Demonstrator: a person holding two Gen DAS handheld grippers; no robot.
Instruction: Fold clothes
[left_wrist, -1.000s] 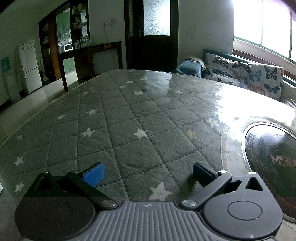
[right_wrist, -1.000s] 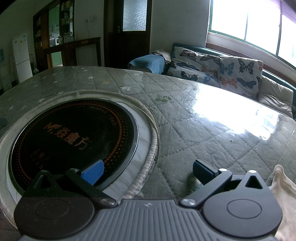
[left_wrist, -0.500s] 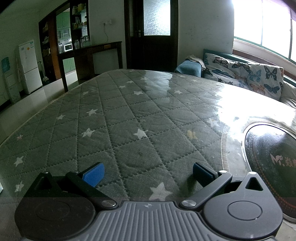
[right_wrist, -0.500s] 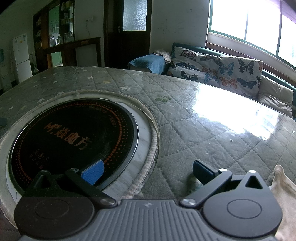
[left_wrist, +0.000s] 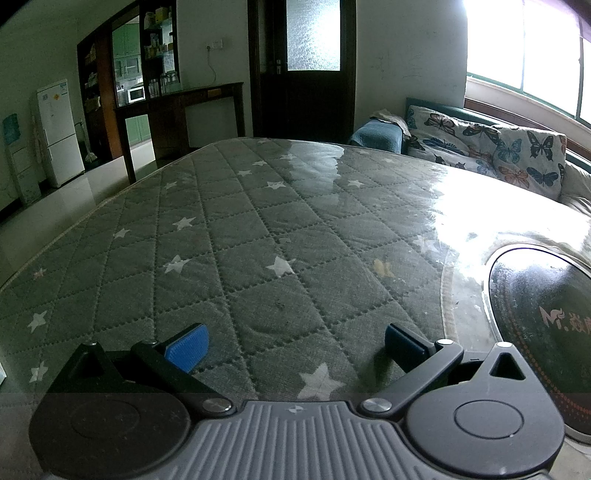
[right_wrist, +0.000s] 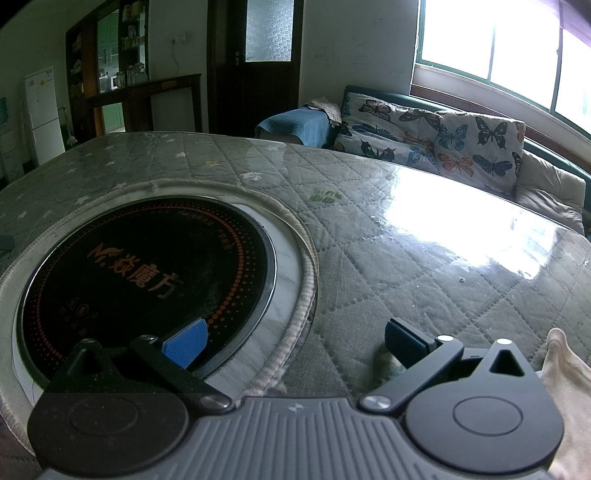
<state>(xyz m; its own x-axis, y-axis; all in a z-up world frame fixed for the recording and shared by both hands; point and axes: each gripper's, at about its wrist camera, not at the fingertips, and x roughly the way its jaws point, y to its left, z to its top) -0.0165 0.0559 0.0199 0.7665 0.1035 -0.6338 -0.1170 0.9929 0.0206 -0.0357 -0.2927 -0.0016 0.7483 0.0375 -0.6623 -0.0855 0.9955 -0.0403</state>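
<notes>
A cream-coloured piece of cloth (right_wrist: 565, 373) shows at the lower right edge of the right wrist view, mostly hidden behind the gripper body. My right gripper (right_wrist: 293, 341) stands open just above the table, its left finger over the black cooktop and its right finger over the quilted cover. Nothing lies between its fingers. My left gripper (left_wrist: 295, 345) is open too, low over the grey star-patterned quilted cover (left_wrist: 258, 240), holding nothing. No garment appears in the left wrist view.
A round black induction cooktop (right_wrist: 147, 266) is set into the table, ringed by a cloth border; it also shows at the right edge as the cooktop (left_wrist: 546, 325). A butterfly-print sofa (right_wrist: 443, 144) stands beyond the table's far edge under the window.
</notes>
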